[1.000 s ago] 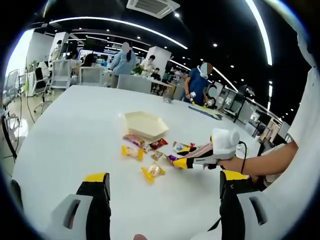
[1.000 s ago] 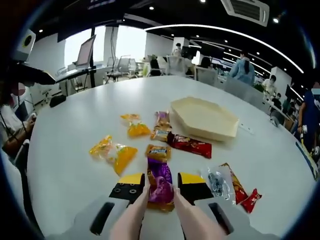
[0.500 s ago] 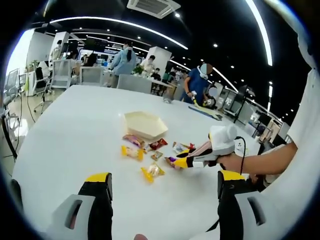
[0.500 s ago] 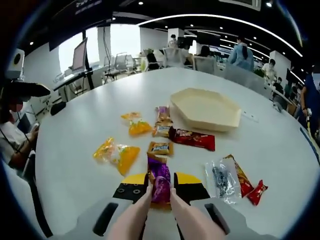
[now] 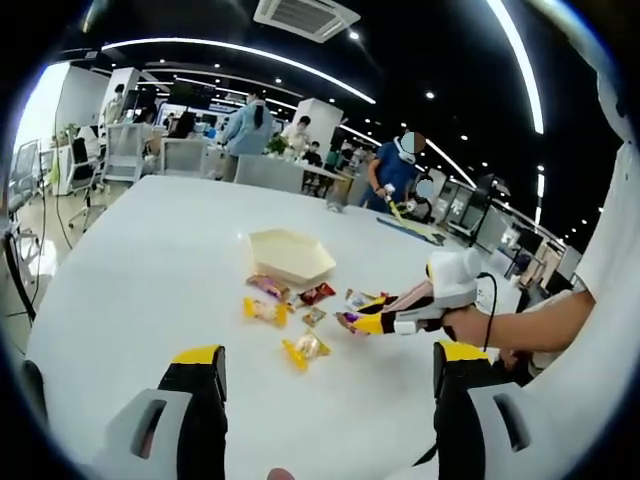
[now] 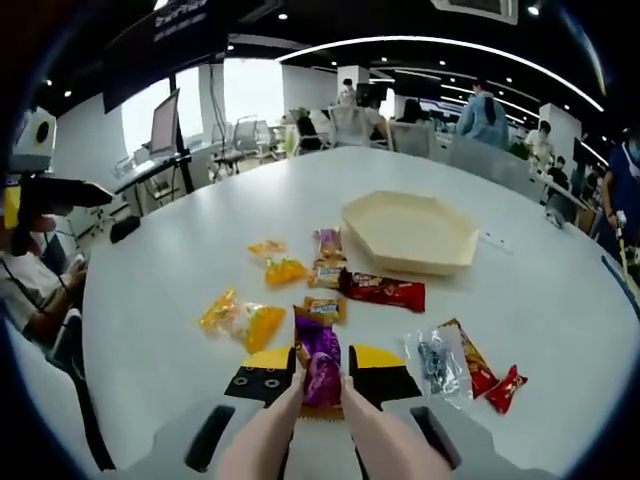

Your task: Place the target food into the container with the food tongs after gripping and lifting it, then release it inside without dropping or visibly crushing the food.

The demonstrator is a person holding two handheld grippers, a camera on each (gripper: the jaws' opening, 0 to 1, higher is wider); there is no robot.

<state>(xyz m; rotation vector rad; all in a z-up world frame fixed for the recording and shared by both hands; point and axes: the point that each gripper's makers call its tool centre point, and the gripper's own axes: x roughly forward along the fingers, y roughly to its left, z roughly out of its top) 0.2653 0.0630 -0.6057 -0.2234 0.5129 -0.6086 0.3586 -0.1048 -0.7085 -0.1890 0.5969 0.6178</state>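
Note:
My right gripper is shut on a purple snack packet, which is pinched between the two pinkish tong arms and held just off the white table. The beige hexagonal container sits empty beyond it, a little to the right. In the left gripper view the same right gripper holds the purple packet to the right of and nearer than the container. My left gripper stands open, low over the table's near edge, with nothing between its jaws.
Loose snacks lie between the right gripper and the container: a red packet, yellow packets, an orange one, a small brown one and a clear packet. A small red packet lies at the right. Several people and chairs are beyond the table.
The right jaws have closed tighter on the purple packet and the right gripper has risen slightly from the table. The left gripper has stayed open and nearly still.

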